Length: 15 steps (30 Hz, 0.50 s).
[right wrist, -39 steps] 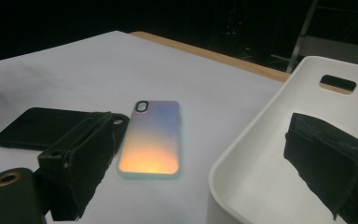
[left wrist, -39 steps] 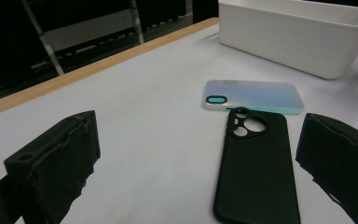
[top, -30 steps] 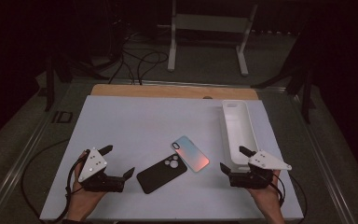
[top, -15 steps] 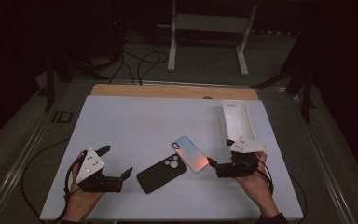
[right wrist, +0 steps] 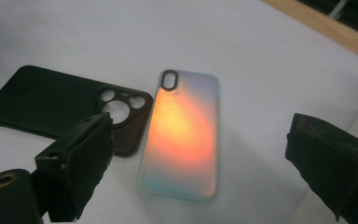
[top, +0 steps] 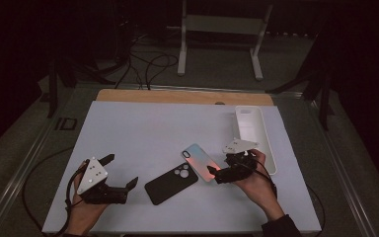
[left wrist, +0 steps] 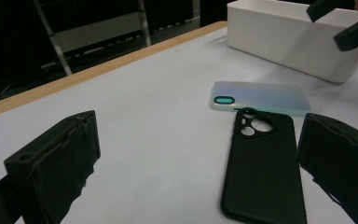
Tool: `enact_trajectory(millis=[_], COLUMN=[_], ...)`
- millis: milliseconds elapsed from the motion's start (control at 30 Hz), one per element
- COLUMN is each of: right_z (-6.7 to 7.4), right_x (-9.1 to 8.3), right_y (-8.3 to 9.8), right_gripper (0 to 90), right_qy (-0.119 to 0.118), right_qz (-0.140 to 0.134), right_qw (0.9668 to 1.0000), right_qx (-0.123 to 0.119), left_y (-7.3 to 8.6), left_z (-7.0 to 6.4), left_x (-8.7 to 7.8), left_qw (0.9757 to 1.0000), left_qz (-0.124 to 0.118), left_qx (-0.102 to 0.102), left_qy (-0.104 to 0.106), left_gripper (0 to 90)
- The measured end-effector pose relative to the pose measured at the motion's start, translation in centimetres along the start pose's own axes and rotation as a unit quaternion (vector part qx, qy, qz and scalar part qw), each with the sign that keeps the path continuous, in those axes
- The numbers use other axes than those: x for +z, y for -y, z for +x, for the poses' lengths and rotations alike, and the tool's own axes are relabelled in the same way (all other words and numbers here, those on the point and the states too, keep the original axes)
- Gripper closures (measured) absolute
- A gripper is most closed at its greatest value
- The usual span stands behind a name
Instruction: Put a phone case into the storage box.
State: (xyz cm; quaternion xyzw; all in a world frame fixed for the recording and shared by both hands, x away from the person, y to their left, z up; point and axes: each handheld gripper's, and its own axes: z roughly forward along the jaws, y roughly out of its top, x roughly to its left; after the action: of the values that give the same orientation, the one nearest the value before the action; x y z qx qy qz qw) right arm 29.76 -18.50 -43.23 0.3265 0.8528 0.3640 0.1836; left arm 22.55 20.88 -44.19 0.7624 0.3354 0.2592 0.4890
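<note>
Left claw [top: 121, 170] is resting released on the white counter [top: 143, 128], jaws spread wide, pointing toward the black phone case [top: 171, 183] lying flat just beside it. Touching that case's camera end, the iridescent phone case [top: 201, 162] is lying flat nearer the middle. Right claw [top: 216, 174] is hovering just over this iridescent case's near end, jaws parted on either side of it and gripping nothing. Farther right, the white tray [top: 267, 143] is standing along the counter's edge. Judging by this, the approach to the iridescent case is in hand; next the right claw needs lowering so the jaws straddle the case's edges before clenching
</note>
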Motion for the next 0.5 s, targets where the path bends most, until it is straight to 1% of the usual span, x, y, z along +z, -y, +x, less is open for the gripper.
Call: enact_trajectory(millis=[33,67,100,133,167,233,267,300,333,367,500], right_z=[0.1,0.1,0.1,0.1,0.1,0.2,0.2,0.4,0.4,0.5,0.6], right_x=[0.6,0.6,1.1,1.1,1.6,2.1,2.1,2.6,2.6,3.0,3.8], right_y=[-0.2,-0.2,-0.4,-0.4,-0.5,-0.5,-0.5,-0.5,-0.5,-0.4,-0.4], right_gripper=[7.5,7.5,7.6,7.6,7.5,7.5,7.5,7.6,7.6,7.6,8.0], right_qy=[-0.002,-0.002,-0.003,-0.003,-0.004,-0.005,-0.005,-0.008,-0.008,-0.007,-0.004], right_qz=[0.01,0.01,0.022,0.022,0.037,0.048,0.048,0.061,0.061,0.072,0.091], right_qw=[0.9999,0.9999,0.9997,0.9997,0.9993,0.9988,0.9988,0.9981,0.9981,0.9974,0.9959], right_qx=[-0.003,-0.003,-0.003,-0.003,-0.004,-0.002,-0.002,0.0,0.0,-0.002,-0.002], left_y=[0.0,0.0,0.1,0.1,0.1,0.1,0.1,0.2,0.2,0.1,0.1], left_z=[0.0,0.0,0.0,0.0,0.1,0.1,0.1,0.1,0.1,0.1,0.1], left_x=[0.0,0.0,-0.1,-0.1,-0.1,-0.1,-0.1,-0.2,-0.2,-0.2,-0.1], left_qw=[1.0,1.0,1.0,1.0,1.0,1.0,1.0,1.0,1.0,1.0,1.0], left_qz=[0.0,0.0,0.0,0.0,0.0,0.0,0.0,0.0,0.0,0.001,0.0], left_qx=[0.0,0.0,-0.001,-0.001,-0.001,-0.003,-0.003,-0.003,-0.003,-0.003,-0.002], left_qy=[0.0,0.0,-0.001,-0.001,-0.001,-0.002,-0.002,-0.003,-0.003,-0.003,-0.002], left_gripper=[0.0,0.0,0.0,0.0,0.0,0.0,0.0,0.0,0.0,0.0,0.0])
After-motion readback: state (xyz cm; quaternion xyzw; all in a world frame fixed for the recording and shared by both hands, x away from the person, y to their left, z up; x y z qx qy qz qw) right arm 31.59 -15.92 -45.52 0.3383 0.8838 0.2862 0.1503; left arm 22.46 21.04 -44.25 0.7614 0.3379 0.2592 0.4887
